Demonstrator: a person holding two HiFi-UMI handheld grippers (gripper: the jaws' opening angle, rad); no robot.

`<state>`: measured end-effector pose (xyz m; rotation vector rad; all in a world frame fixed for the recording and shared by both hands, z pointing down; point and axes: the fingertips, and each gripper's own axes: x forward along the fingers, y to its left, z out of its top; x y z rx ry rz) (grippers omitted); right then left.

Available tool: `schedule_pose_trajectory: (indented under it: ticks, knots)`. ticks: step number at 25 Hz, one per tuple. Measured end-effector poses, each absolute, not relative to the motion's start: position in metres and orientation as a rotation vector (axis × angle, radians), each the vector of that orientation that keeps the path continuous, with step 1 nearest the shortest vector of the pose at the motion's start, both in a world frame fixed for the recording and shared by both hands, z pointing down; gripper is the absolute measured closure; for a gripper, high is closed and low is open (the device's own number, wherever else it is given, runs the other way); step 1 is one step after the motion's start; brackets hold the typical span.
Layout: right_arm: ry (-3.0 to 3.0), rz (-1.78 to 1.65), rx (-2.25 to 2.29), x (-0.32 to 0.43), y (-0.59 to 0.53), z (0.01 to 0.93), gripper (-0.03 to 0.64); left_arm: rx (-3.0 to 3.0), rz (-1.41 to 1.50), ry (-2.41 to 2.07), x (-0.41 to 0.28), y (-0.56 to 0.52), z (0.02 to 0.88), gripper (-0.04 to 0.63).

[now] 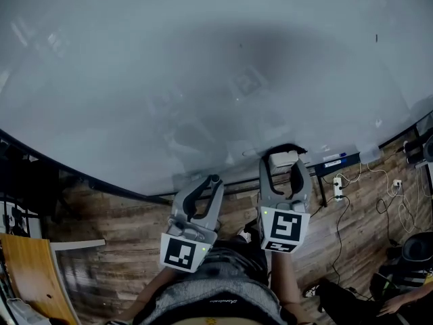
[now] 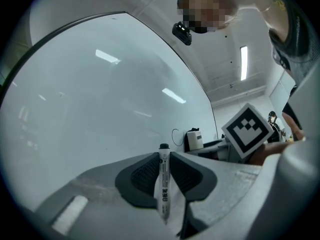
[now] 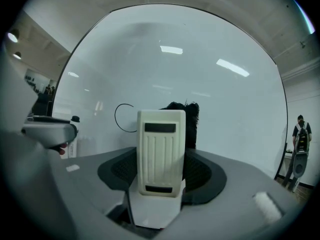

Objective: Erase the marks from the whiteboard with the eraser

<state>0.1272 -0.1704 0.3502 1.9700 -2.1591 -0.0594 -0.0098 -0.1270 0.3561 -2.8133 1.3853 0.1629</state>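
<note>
The whiteboard [image 1: 203, 80] fills most of the head view. My right gripper [image 1: 283, 164] is shut on a cream eraser [image 1: 283, 159], which is at the board's lower edge beside a black curved mark [image 1: 287, 146]. In the right gripper view the eraser [image 3: 161, 154] stands upright between the jaws of that gripper [image 3: 161, 164], its black felt toward the board [image 3: 200, 74], and a drawn circle [image 3: 125, 118] shows just left of it. My left gripper [image 1: 206, 185] is shut on a white marker with a black cap [image 2: 164, 184], held off the board [image 2: 100, 109].
A ledge with markers [image 1: 335, 161] runs under the board's right part. A power strip with cables [image 1: 337, 187] lies on the wooden floor [image 1: 122, 229]. A wooden panel [image 1: 30, 269] stands at lower left. A person [image 1: 399, 303] sits at lower right; another [image 3: 300, 134] stands far right.
</note>
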Motion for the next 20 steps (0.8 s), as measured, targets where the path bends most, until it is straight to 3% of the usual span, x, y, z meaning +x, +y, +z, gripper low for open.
schedule_pose_trajectory:
  ticks: [20]
  knots:
    - [-2.182,-0.065,1.834,0.027,-0.159,0.347,0.36,-2.807,0.192,1.415,-0.091,-0.124,0.361,0.517]
